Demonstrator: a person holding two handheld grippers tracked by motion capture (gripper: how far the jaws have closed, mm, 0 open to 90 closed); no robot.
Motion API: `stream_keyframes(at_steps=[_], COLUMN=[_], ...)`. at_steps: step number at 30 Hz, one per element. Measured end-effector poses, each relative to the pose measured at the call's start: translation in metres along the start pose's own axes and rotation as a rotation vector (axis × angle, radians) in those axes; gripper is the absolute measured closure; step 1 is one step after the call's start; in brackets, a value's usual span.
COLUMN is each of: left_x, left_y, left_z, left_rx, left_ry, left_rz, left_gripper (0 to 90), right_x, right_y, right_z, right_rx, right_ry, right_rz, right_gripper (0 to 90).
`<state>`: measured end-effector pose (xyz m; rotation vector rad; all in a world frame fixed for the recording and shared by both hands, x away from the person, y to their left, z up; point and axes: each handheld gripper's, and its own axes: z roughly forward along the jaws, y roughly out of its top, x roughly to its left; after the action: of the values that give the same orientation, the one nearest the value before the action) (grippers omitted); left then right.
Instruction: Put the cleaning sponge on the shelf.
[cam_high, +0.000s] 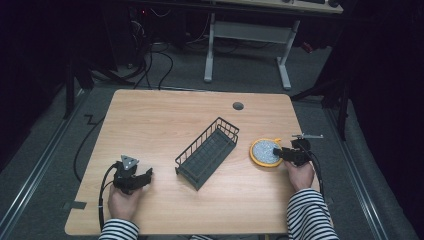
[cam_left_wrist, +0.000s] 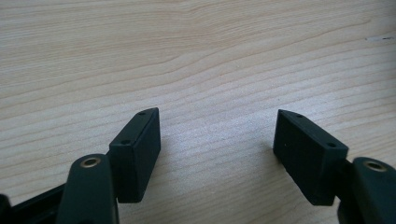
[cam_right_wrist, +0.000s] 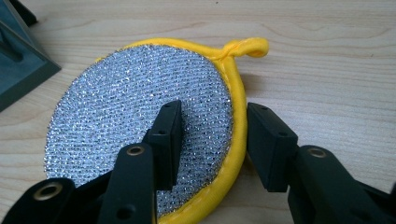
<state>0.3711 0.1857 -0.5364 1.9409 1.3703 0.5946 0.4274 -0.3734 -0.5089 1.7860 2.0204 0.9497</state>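
A round scrubbing pad with a silver mesh face and a yellow rim lies flat on the wooden table, right of centre. My right gripper is open and straddles the pad's near right edge. In the right gripper view, one jaw is over the mesh of the pad and the other is just outside the yellow rim, with my right gripper partly closed around that edge. My left gripper rests low at the front left. In its own view my left gripper is wide open over bare wood.
A black wire basket with a dark liner sits at an angle in the middle of the table; its corner is just left of the pad. A round cable hole is near the far edge. A loop sticks out from the pad's rim.
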Motion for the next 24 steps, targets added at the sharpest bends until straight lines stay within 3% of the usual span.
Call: stream_keyframes(at_steps=[5, 9, 18, 24], left_x=[-0.0001, -0.0002, 0.0001, -0.0001], left_y=[0.0, 0.0, 0.0, 0.0], left_z=[0.0, 0.0, 0.0, 0.0001], left_rx=[0.0, 0.001, 0.0, 0.0], left_ry=[0.001, 0.002, 0.0, 0.001], left_rz=[0.001, 0.003, -0.001, 0.001], left_gripper=[32.5, 32.6, 32.7, 32.8], right_x=[0.0022, 0.0061, 0.0081, 0.0057], right_y=[0.0033, 0.0038, 0.0046, 0.0076], right_z=[0.0004, -0.0003, -0.0016, -0.0056], right_rx=[0.037, 0.036, 0.027, 0.002], right_ry=[0.003, -0.014, -0.014, 0.033], right_rz=[-0.022, -0.055, -0.075, -0.079], right_gripper=[68.5, 77.9, 82.1, 82.5])
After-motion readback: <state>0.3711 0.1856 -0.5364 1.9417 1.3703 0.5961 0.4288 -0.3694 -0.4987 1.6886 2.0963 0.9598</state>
